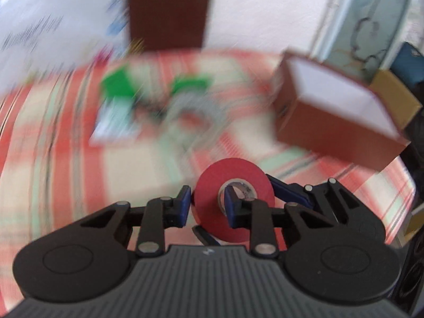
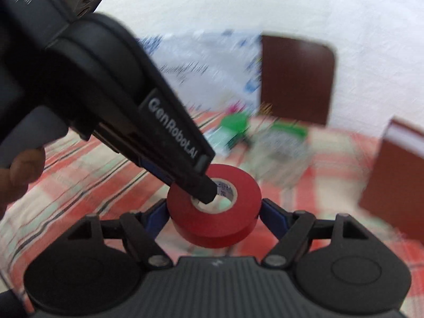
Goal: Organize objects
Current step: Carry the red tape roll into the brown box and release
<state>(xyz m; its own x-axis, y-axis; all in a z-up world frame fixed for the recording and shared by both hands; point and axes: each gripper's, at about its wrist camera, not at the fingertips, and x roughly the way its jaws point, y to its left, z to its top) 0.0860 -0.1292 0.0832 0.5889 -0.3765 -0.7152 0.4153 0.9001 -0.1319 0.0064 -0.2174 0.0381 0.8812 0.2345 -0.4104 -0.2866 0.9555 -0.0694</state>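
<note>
A red tape roll (image 1: 233, 177) hangs in the air above a red, white and green checked cloth (image 1: 66, 159). My left gripper (image 1: 208, 193) is shut on the roll's wall, with one blue finger outside the rim and the other inside the core. In the right wrist view the red tape roll (image 2: 212, 220) lies flat between the blue fingers of my right gripper (image 2: 213, 208), which press on its two sides. The left gripper's black finger (image 2: 205, 193) reaches into the core from the upper left. The right gripper's fingers (image 1: 286, 190) show behind the roll in the left wrist view.
An open brown box with a white inside (image 1: 336, 106) stands at the right on the cloth. Blurred green-topped items (image 1: 116, 84) lie further back. A dark brown chair back (image 1: 169, 10) and a printed white bag (image 1: 39, 26) stand behind. A hand (image 2: 16, 169) holds the left gripper.
</note>
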